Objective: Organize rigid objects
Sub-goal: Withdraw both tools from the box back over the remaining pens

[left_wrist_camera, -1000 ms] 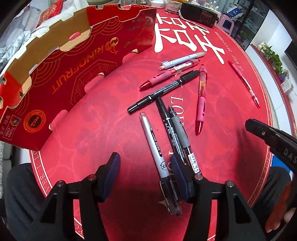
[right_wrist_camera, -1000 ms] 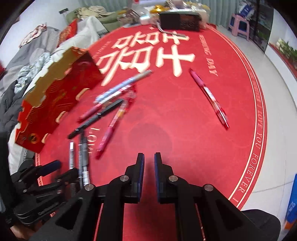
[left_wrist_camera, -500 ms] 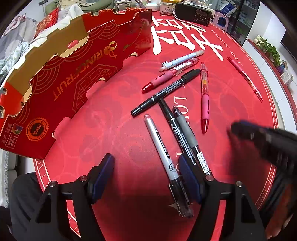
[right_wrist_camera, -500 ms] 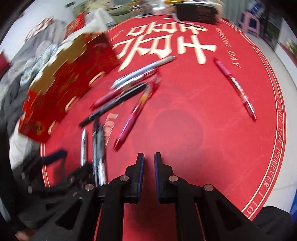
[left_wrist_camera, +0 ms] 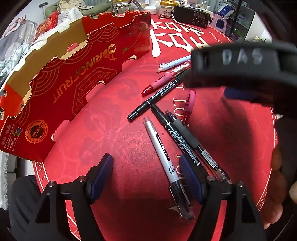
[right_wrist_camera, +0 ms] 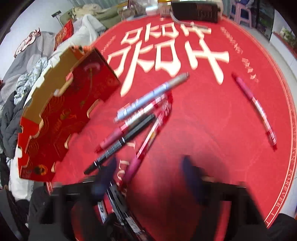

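Several pens and markers lie scattered on the red round mat. My left gripper [left_wrist_camera: 145, 174] hangs open just above the mat. The lower end of a silver marker [left_wrist_camera: 163, 150] lies between its fingers, close to the right pad [left_wrist_camera: 189, 178], and two black pens [left_wrist_camera: 178, 137] lie beside that marker. My right gripper [right_wrist_camera: 148, 172] is blurred and its jaws are opening. The tip end of a pink pen [right_wrist_camera: 141, 153] lies between them, untouched. The right gripper's body [left_wrist_camera: 241, 63] fills the upper right of the left wrist view, over the pens.
An open red cardboard box [left_wrist_camera: 74, 77] stands on the mat to the left of the pens, also seen as the red box [right_wrist_camera: 61, 118]. One pink pen [right_wrist_camera: 256, 109] lies apart at the right. A black radio [left_wrist_camera: 193, 15] and jars stand at the far edge.
My right gripper has swung left over the pen cluster and its jaws have gone from shut to wide apart. The left gripper's jaws have widened a little while it stayed in place.
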The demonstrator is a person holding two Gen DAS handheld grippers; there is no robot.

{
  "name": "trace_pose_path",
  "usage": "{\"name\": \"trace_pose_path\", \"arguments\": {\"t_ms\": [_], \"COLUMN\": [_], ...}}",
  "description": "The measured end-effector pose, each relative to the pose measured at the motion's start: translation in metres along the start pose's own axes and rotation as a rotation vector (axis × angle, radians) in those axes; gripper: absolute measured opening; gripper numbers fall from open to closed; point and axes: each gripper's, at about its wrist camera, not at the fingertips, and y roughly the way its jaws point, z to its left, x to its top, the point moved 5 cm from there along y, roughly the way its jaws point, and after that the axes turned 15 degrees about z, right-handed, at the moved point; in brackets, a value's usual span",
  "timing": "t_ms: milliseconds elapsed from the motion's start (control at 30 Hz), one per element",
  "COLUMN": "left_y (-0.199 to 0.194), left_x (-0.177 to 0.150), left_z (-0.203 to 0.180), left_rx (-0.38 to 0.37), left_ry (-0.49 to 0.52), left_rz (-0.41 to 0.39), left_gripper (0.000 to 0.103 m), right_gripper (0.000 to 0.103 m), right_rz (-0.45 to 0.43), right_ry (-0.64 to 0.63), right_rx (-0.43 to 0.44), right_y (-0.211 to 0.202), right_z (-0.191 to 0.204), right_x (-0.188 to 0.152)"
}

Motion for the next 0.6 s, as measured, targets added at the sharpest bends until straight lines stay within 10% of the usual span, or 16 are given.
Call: {"name": "trace_pose_path", "arguments": {"t_ms": [367, 600], "left_y": [-0.001, -0.001], "left_x": [-0.002, -0.005], "left_z": [-0.002, -0.002], "left_rx": [-0.001, -0.004], "left_ry": [0.003, 0.004], "left_rz": [-0.005, -0.009], "left_gripper": [0.078, 0.078], "right_gripper": [0.072, 0.072], "right_rz": [-0.042, -0.06], "right_ry": [0.06, -0.041], "right_rx": [-0.103, -0.346], "right_y": [-0.016, -0.032], "right_z": [-0.03, -0.089], "right_x": [0.005, 0.031]}}
